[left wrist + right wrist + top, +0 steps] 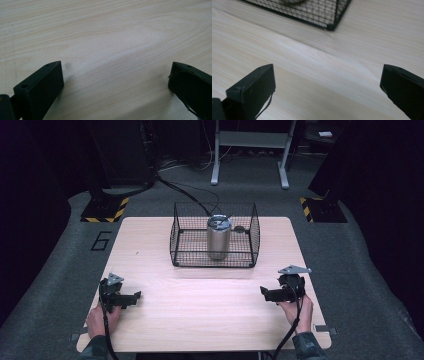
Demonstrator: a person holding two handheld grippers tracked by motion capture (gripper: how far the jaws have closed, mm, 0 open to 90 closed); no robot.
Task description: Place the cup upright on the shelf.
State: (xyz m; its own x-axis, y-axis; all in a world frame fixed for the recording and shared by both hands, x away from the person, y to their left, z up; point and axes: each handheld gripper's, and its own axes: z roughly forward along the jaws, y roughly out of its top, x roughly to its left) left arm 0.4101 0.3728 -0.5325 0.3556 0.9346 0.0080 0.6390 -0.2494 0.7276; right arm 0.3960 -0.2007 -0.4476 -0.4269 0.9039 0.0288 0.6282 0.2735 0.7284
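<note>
Both my hands sit at the near edge, each wrapped round a gripper. Largest before me is the wooden table [165, 320], pale and bare where I rest. At its far middle stands the black wire basket [180, 237], open at the top, and upright inside it is the silver can [219, 237], its lid above the basket's rim.

My left gripper [131, 298] lies near the left edge, jaws spread wide with nothing between them but tabletop; its own view shows plain wood grain. My right gripper [265, 293] mirrors it near the right edge, jaws just as wide and holding nothing, and its view catches a corner of the basket at the far left.

I judge this as the start: nothing grasped, both grippers well apart from the can. The next move, as I see it, calls for lifting one gripper, carrying it far over the basket rim and coming down around the can from above.
</note>
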